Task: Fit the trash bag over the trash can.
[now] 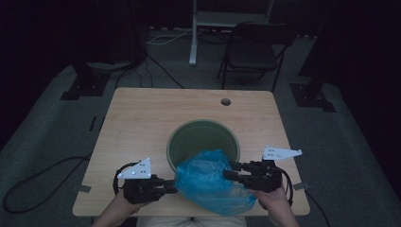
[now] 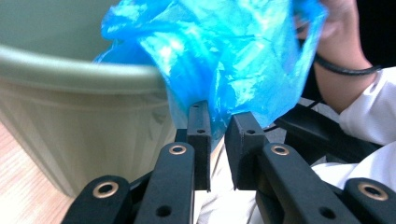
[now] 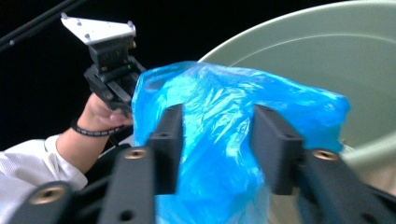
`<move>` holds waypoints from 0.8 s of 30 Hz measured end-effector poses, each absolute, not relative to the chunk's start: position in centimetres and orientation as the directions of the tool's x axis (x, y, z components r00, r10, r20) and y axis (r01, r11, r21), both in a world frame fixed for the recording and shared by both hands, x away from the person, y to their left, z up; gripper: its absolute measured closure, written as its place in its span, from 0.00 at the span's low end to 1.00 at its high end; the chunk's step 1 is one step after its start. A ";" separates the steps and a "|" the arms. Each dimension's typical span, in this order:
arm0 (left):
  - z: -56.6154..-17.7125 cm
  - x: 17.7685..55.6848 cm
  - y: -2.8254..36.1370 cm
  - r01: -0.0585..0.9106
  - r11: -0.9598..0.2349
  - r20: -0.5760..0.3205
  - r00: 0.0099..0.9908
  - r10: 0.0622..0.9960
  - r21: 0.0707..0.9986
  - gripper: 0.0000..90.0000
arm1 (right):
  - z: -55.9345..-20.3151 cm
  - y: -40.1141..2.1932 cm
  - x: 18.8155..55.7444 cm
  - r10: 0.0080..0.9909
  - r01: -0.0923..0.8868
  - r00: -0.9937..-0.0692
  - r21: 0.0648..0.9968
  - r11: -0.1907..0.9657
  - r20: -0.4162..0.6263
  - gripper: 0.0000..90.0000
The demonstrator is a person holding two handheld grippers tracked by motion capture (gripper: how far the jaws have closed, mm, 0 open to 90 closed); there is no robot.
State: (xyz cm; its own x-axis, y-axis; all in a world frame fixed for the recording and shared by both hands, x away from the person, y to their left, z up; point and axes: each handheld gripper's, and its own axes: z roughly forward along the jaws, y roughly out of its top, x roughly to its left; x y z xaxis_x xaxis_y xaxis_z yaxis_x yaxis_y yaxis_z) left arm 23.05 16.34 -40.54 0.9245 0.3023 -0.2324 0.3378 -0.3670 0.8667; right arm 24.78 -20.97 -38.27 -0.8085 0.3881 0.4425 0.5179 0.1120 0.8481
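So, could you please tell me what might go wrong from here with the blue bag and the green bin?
1. The left tool pinches only a thin edge of the blue bag, so the film could slip out.
2. The right tool stands open around the bag, so that side could sag.
3. The bag bunches over the green bin near rim, so it may not spread open.

Wooden table (image 1: 142,123) sits mid-floor — behind it, a dark folding chair (image 1: 255,49) just beside a white stand (image 1: 198,28). Black cables (image 1: 156,66) trail across grey carpet (image 1: 52,118) — left of the table.
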 end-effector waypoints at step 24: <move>-38.9 22.6 17.0 0.298 -0.360 -0.171 0.923 0.346 0.884 1.00 | -37.7 -26.4 27.1 0.577 0.490 -0.719 0.871 0.024 0.388 1.00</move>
State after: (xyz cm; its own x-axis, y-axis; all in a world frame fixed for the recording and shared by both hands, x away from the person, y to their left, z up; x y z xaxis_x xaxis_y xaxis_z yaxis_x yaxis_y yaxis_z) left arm 22.57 16.99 -38.87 0.9225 0.3462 -0.1705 0.2985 -0.3599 0.8840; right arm 27.08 -26.36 -37.70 -0.7188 0.5768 0.3881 0.4898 0.0241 0.8715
